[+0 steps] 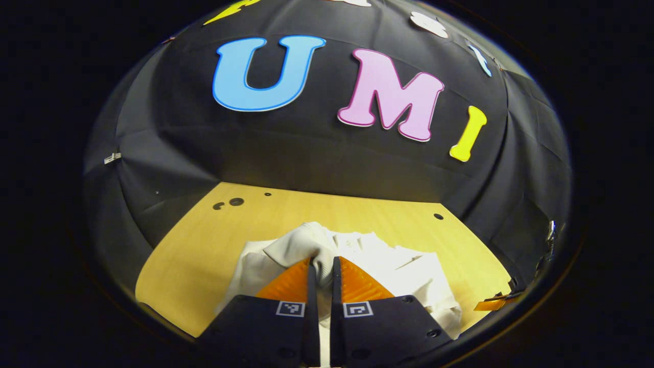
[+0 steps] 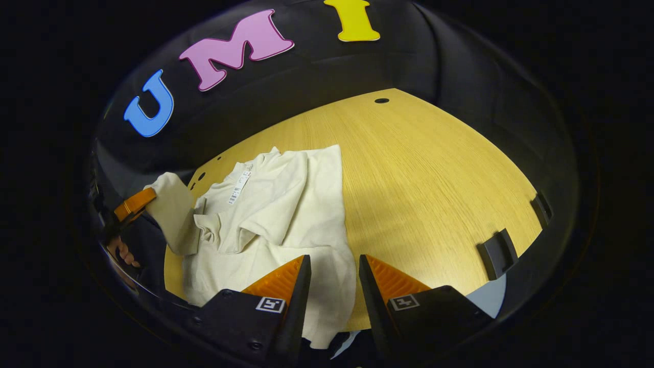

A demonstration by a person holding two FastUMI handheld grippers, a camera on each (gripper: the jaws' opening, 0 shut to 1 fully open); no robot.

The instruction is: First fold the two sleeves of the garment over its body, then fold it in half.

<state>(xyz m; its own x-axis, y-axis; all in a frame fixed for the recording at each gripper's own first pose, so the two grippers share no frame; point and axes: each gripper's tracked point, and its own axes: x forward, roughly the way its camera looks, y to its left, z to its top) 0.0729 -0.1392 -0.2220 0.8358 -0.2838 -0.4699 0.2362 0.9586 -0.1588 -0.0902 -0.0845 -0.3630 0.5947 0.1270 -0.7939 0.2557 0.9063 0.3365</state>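
Over the table (image 2: 434, 168), left gripper (image 1: 322, 268) lifts a sleeve (image 2: 171, 214), apparently pinched

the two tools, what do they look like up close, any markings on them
Each tool, left and right, has two wedge-shaped fingers with ribbed inner faces, mounted on black angular blocks with screw heads. Each block carries a small square black-and-white marker tag near its inner edge. No cables are visible. A hand grips the left tool's handle.

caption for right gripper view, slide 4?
Open right gripper above cream garment; left gripper lifts one sleeve.
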